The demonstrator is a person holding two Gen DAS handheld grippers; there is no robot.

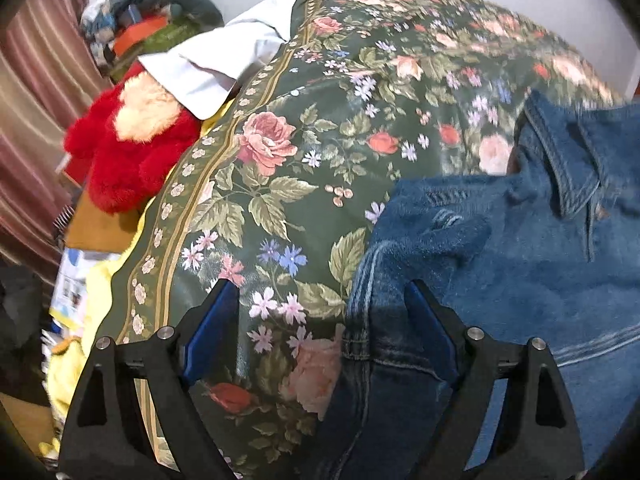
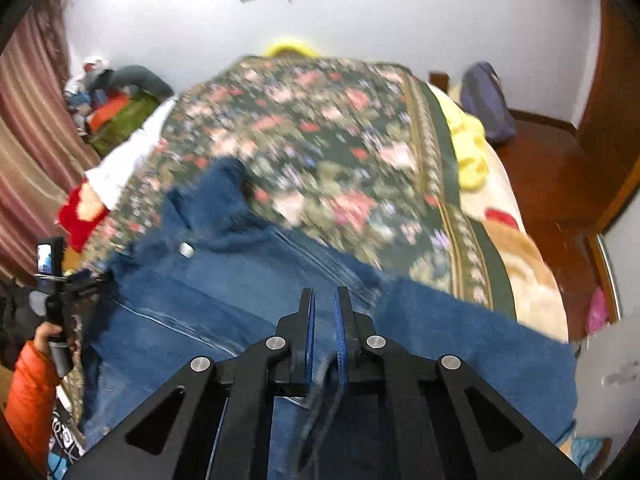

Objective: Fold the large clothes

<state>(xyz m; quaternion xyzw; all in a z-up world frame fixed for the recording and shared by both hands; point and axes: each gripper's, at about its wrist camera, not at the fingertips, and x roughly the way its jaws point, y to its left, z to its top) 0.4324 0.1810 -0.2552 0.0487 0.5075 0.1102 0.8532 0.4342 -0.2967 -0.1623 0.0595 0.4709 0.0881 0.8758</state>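
A: Where is the garment?

B: The pair of blue denim jeans [image 2: 248, 280] lies spread on the bed, on top of the dark green bedspread with pink and red roses [image 1: 304, 128]. Its waistband with a silver metal button [image 2: 186, 249] sits toward the left in the right wrist view, and the cloth runs across the near edge of the bed.

A: And the right tongs?

B: The right tongs [image 2: 325, 296] are closed tight, with only a thin slit between the blue pads. A fold of the denim is pinched between them and rises into the grip from below.

A: The left ones?

B: The left tongs [image 1: 322, 292] stand wide apart and grip nothing. One finger [image 1: 212, 320] hangs over the flowered bedspread, the other over the left edge of the jeans, where a seam runs down between them. I cannot tell whether the tips touch the cloth.

A: What else is around the bed?

B: A red plush toy with a cream-coloured patch [image 1: 132, 152] lies at the left side of the bed, beside a pale blue pillow [image 1: 224, 64]. A striped pink-brown curtain [image 1: 36, 92] hangs past it. On the far right a crumpled yellow cloth [image 2: 470, 152] rests by the bedspread's border, and a brown wooden floor [image 2: 560, 184] shows beyond. At the lower left of the right wrist view, a hand [image 2: 50, 334] in an orange padded sleeve [image 2: 30, 396] holds the handle of the left tool.
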